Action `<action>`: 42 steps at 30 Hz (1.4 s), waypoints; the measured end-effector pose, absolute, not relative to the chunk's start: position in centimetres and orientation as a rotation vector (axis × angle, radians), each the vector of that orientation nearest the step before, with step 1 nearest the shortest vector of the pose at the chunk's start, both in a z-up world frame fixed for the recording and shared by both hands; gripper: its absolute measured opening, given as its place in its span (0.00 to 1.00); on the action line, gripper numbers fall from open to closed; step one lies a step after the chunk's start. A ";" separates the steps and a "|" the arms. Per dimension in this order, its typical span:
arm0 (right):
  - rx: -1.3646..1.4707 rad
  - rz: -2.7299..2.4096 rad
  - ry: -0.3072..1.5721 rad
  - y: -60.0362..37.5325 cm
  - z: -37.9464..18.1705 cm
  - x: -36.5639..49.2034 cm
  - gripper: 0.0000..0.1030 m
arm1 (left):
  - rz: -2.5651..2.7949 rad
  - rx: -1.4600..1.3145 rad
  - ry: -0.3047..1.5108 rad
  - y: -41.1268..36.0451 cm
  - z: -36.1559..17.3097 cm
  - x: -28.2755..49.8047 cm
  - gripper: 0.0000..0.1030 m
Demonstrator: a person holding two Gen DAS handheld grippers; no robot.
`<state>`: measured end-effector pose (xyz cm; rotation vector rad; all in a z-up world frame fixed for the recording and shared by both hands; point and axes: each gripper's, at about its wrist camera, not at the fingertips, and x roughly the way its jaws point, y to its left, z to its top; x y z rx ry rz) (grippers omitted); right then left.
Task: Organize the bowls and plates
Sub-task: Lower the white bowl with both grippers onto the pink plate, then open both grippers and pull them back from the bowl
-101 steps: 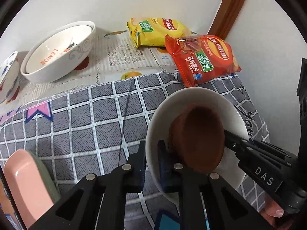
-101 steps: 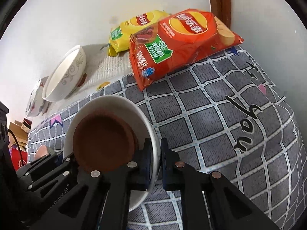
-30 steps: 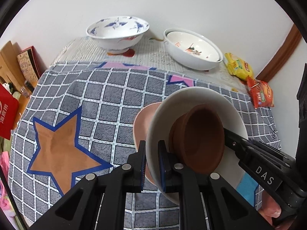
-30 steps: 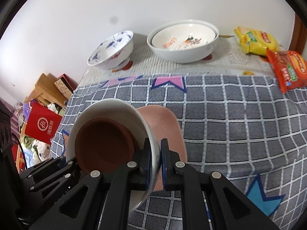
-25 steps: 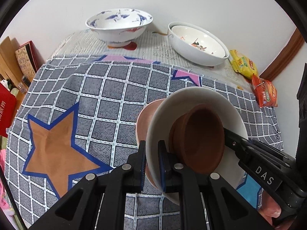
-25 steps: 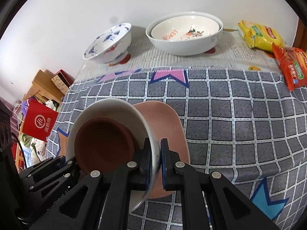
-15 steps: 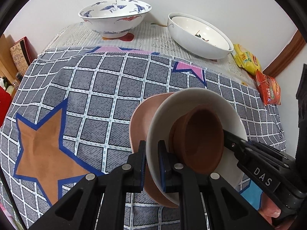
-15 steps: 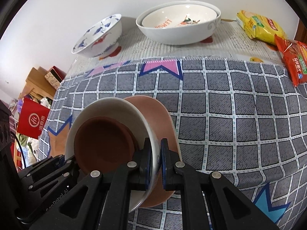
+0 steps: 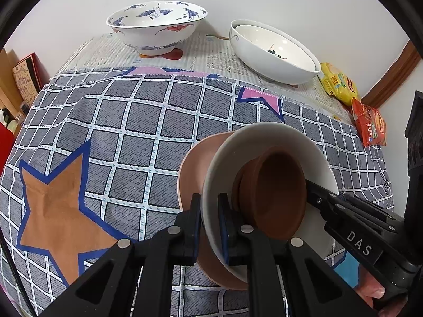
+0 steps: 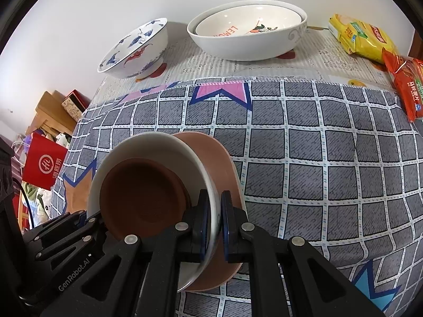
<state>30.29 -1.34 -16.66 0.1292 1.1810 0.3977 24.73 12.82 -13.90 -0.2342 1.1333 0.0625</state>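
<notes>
With my left gripper [image 9: 210, 228] and right gripper [image 10: 216, 225] each pinching opposite rims of the white plate [image 9: 314, 158] carrying the brown bowl [image 9: 275, 192], just above the pink plate [image 10: 224, 163], I'd lower both evenly, then release the 2 together.

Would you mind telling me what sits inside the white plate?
A brown dish sits in the white plate. A pink plate lies beneath; whether they touch is hidden.

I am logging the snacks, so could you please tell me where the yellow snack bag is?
The yellow snack bag lies at the table's far right in both views, beside the large white bowl, with the red snack bag just in front of it.
</notes>
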 end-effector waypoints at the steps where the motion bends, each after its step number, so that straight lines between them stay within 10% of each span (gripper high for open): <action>1: 0.129 0.398 1.180 -1.3 -16.6 30.3 0.09 | 0.062 -0.237 1.134 12.9 -13.9 24.8 0.12; 42: 0.040 0.402 1.149 -1.8 -14.8 28.9 0.20 | 0.072 -0.223 1.119 13.1 -11.9 23.8 0.26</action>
